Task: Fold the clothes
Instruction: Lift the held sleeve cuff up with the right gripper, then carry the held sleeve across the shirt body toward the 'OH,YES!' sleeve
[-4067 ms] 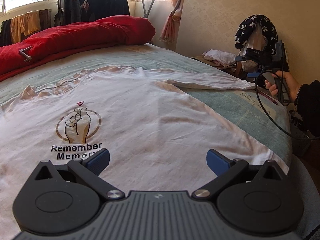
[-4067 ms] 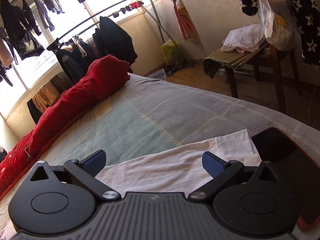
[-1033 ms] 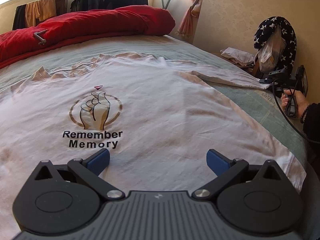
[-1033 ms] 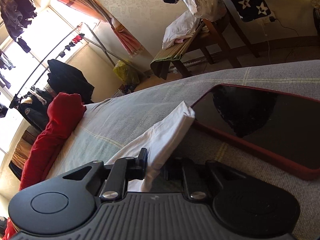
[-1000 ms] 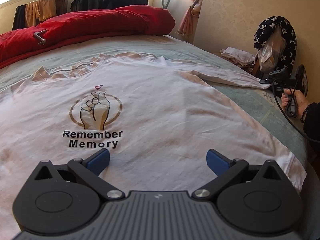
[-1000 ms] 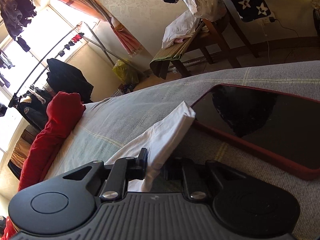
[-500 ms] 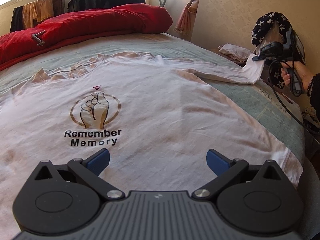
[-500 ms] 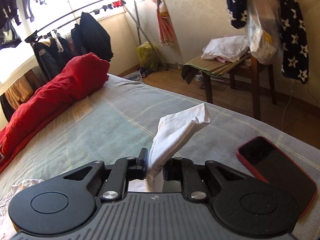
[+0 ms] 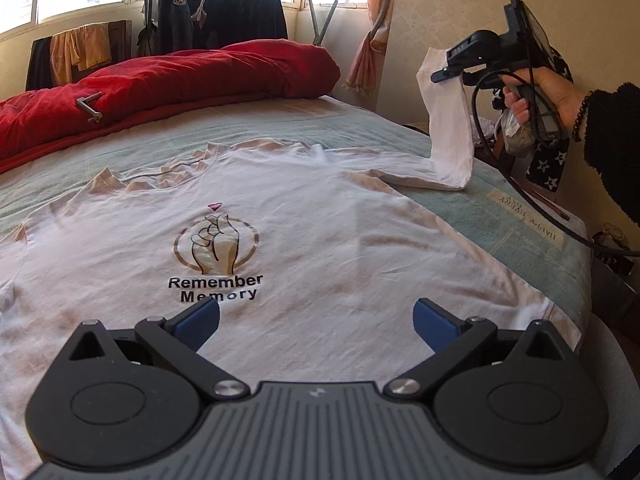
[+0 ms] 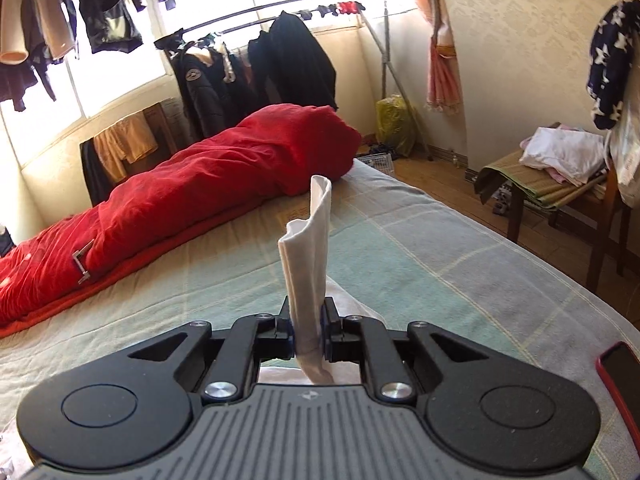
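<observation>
Lifted off the bed (image 9: 500, 216) since a second ago: sleeve (image 10: 306, 264), my right jaws closing on its cuff. Left jaws spread, empty, over shirt (image 9: 320, 240).

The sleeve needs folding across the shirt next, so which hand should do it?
Right, probably. The right hand-held gripper already pinches the sleeve, closing on it above the bed. The left hand-held gripper is open over the shirt's hem.

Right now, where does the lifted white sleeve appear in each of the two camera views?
Left wrist view: the sleeve hangs at upper right, pinched by the right gripper.
Right wrist view: the sleeve stands at centre, clamped between the gripper's pads.
Shared landmark: the red duvet at the far end of the bed.
</observation>
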Motion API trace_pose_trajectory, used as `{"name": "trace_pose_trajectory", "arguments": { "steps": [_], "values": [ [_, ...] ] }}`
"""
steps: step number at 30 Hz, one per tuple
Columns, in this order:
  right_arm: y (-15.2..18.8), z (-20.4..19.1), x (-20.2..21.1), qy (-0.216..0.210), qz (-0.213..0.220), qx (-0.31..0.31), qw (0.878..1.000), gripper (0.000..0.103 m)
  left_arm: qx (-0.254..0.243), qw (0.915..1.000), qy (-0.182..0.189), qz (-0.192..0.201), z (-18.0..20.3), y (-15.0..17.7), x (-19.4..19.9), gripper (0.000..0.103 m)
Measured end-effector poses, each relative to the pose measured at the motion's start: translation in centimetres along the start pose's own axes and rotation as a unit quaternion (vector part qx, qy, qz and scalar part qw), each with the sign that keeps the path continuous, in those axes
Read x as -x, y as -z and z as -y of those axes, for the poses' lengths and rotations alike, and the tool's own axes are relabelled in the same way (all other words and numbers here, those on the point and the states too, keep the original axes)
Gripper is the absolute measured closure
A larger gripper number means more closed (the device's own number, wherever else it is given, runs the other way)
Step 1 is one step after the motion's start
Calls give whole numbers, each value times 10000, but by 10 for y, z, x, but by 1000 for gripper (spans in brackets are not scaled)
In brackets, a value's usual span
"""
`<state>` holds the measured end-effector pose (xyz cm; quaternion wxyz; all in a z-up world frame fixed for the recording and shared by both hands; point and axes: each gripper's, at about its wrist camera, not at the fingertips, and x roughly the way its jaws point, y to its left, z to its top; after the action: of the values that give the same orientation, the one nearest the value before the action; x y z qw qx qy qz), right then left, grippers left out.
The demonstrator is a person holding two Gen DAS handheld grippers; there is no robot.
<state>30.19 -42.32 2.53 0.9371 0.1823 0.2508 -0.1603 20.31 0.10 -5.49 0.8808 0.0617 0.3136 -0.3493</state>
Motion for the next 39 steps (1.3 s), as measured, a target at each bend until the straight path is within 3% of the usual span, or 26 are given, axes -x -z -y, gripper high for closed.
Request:
{"name": "trace_pose_trajectory", "arguments": {
  "steps": [6,20,28,39],
  "values": [
    [0,-64,-16,-214,-162,510,9983,89,258,9994,161,172,-23,2,20,1],
    [17,-198,-39,-920,-380,1443,9845,89,919,9943,-65,529,-68,4,49,1],
    [44,-261,-43,-1386,-585,2107,9659,89,979,9929,-166,654,-75,3,61,1],
    [94,-320,-41,-1991,-884,3021,9280,89,969,9898,-70,1043,-76,2,87,1]
  ]
}}
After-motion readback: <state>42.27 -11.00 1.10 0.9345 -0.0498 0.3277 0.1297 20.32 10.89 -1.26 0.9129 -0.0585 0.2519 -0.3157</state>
